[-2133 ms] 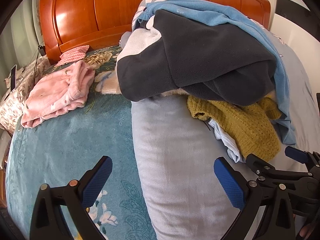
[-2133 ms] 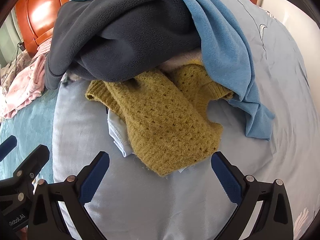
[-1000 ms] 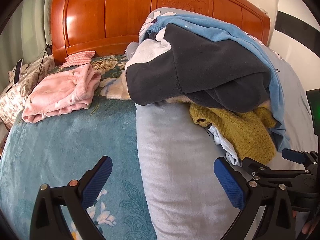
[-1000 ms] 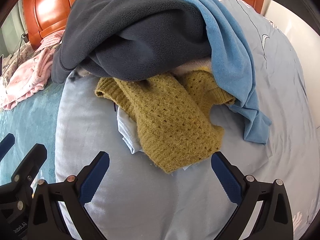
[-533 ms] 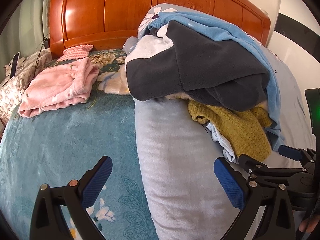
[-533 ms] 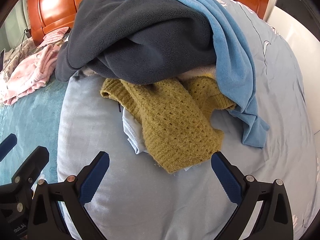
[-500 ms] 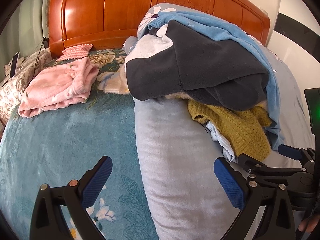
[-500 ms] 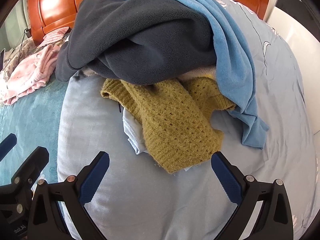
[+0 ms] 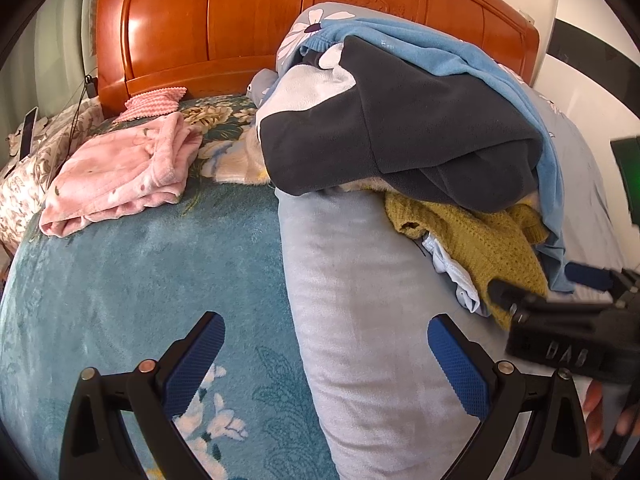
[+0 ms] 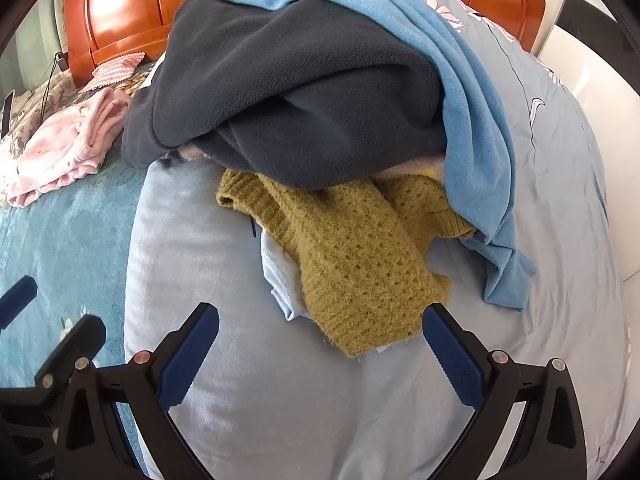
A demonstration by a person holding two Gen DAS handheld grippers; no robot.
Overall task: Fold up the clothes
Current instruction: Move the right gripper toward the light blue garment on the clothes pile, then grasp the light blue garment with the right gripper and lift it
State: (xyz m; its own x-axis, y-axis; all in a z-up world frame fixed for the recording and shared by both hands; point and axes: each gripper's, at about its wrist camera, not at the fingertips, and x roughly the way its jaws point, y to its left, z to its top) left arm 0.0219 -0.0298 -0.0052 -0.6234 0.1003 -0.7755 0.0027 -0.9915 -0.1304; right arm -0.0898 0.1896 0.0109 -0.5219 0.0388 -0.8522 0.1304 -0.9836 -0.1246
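Mustard knit sweater lies under dark fleece; both hand-held grippers, left and right, gape wide, empty

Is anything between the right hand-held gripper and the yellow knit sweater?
Nothing visible. The right hand-held gripper is open, with only bare pale blue bedding before the mustard knit sweater. The sweater's upper part lies under the dark fleece.

Ahead of your grippers: carved orange-brown wooden headboard, glossy with daylight glare. White wall to its right, dark band across it. Below you, teal floral blanket left, pale blue duvet right.
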